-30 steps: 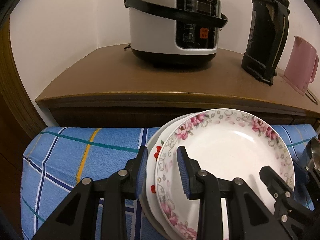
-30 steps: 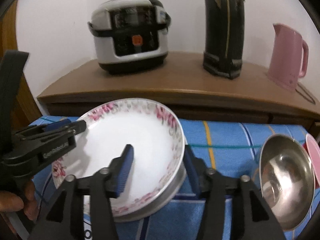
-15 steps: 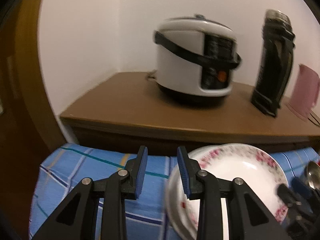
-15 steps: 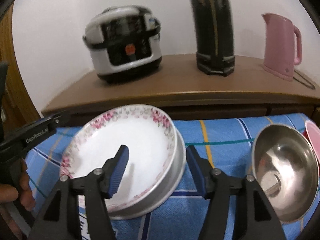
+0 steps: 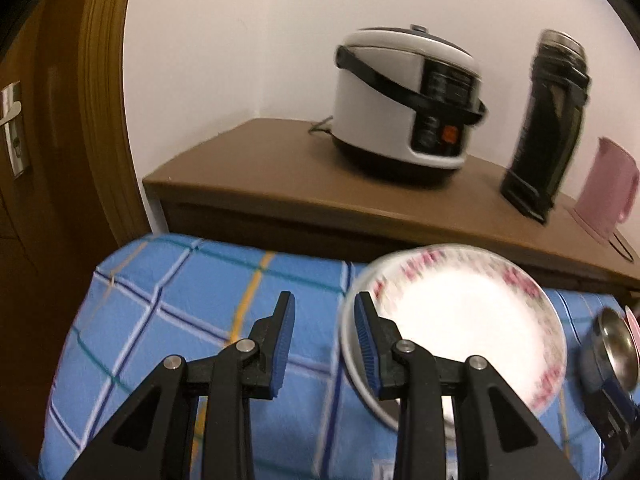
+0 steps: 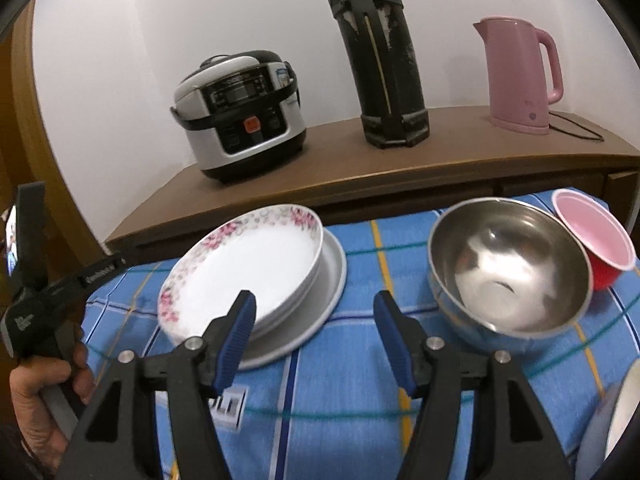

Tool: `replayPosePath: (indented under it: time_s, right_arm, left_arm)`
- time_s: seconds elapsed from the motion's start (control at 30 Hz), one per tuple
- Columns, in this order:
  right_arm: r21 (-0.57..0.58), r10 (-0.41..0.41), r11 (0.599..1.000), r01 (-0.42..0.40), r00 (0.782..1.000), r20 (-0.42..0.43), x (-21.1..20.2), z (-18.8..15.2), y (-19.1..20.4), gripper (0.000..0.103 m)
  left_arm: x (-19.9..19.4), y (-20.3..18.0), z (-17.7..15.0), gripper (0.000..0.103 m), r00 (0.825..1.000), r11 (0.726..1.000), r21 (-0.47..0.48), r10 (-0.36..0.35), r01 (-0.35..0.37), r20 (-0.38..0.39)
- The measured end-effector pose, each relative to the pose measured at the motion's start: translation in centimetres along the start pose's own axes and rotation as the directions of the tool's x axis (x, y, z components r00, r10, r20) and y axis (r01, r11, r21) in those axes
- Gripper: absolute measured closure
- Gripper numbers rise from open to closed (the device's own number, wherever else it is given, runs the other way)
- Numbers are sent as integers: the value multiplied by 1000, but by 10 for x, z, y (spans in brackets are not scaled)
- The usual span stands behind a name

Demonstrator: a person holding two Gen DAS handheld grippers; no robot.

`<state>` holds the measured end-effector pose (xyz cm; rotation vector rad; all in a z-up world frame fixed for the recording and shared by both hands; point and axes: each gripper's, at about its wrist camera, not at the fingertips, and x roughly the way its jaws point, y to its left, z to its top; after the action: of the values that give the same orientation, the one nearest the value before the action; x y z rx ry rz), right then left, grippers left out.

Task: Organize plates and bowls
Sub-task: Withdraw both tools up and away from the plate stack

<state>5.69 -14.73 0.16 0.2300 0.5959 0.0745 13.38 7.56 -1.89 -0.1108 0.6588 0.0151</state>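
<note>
**Hand-held grippers letting go of the stacked plates**

Hand-held gripper on the right [image 6: 314, 314] is standing open and empty, its jaws having just been widening; the flowered plate [image 6: 248, 268] is lying ahead to its left on the plate stack, the steel bowl [image 6: 508, 268] ahead to its right. Left hand-held gripper [image 5: 322, 330] is hanging narrowly open, gripping nothing. Stacking plates looks finished; next, probably, comes gathering the bowls, needing wider jaws over the rim.

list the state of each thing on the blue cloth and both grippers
floral plate: stacked on the metal plate
steel bowl: upright, empty
pink cup: tilted against the bowl
left gripper: open, empty
right gripper: jaws just opening, nothing between them
</note>
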Motion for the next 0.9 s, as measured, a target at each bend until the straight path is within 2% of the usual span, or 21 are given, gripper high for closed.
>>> replayPosePath:
  time_s: [0.2, 0.47, 0.9]
  right_arm:
    - [-7, 12, 1000, -12, 1000, -3, -26, -13, -4, 39]
    - [2, 12, 1000, -12, 1000, 0, -47, -24, -15, 39]
    - [-17, 30, 999, -30, 999, 19, -80, -37, -29, 39]
  left_arm:
    - [-20, -23, -26, 69, 996, 998, 13, -66, 67, -54]
    - [-40, -51, -45, 69, 990, 993, 41, -106, 110, -91]
    - [-66, -84, -68, 69, 993, 987, 134, -77, 89, -92]
